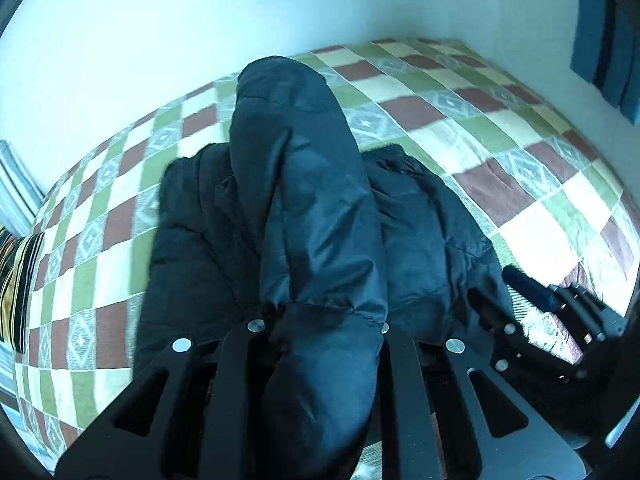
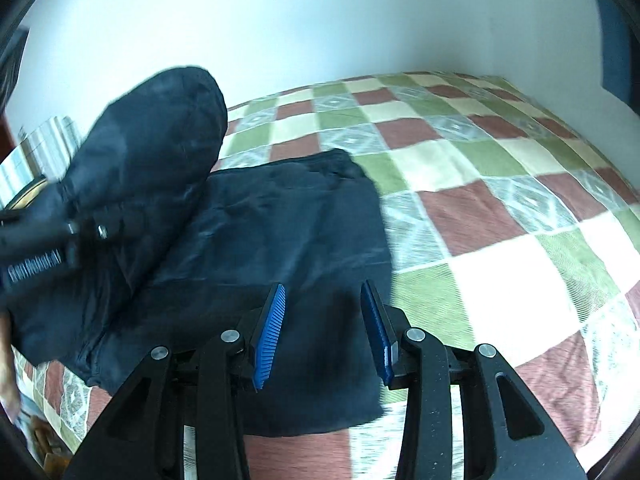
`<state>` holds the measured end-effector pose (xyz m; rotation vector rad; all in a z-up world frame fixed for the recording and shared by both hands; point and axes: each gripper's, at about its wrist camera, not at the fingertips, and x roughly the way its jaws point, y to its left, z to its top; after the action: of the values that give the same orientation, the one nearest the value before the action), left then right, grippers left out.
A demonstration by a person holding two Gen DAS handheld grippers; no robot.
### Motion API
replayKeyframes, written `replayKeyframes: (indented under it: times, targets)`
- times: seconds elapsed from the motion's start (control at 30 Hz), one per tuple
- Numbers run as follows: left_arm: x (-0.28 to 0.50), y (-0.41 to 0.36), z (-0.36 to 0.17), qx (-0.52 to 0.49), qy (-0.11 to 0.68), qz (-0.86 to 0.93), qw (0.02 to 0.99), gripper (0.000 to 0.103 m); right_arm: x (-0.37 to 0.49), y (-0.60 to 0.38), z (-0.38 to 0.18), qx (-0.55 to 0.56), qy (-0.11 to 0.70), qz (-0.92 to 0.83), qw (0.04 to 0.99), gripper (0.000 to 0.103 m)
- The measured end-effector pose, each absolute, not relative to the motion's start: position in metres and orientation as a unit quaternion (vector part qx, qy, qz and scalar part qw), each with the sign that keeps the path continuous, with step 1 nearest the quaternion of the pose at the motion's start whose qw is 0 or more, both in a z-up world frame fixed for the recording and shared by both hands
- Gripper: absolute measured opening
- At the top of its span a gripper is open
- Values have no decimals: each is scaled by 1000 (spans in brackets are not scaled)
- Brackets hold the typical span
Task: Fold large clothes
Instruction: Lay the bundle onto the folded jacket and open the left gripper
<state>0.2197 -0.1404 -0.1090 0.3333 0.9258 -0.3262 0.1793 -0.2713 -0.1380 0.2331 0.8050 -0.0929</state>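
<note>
Dark jacket lies spread on bed, on checked quilt, toward bed's left side. Left gripper clamped on sleeve cuff; sleeve lifted clear above jacket body, standing up toward wall. Right gripper over jacket's near edge, blue pads apart, nothing between them. Striped cushion at bed's left edge.

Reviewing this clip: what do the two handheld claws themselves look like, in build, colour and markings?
Both are black linkage frames with slotted triangular cut-outs and round silver pivot pins. The right claw carries bright blue ribbed pads on its two fingers. The left claw has the same black bars and silver pins; its pads are hidden. Seen from the right wrist, its side shows a coiled metal spring. No cables or sleeves show.
</note>
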Motion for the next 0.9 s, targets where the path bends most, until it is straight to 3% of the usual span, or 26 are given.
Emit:
replayKeyframes:
  times: [0.33, 0.47, 0.53, 0.67, 0.9]
  targets:
    - [208, -187, -156, 182, 431, -162, 869, 15, 161, -308, -159, 128, 415, -69, 898, 40]
    - [204, -186, -156, 180, 420, -164, 874, 17, 162, -308, -159, 128, 417, -74, 897, 49]
    - [202, -182, -152, 162, 417, -178, 877, 23, 161, -310, -154, 129, 413, -76, 899, 49]
    - [185, -183, -137, 147, 403, -199, 881, 45, 158, -311, -142, 117, 400, -90, 905, 53]
    - [147, -172, -95, 133, 378, -249, 882, 60, 151, -313, -128, 119, 394, -98, 906, 53]
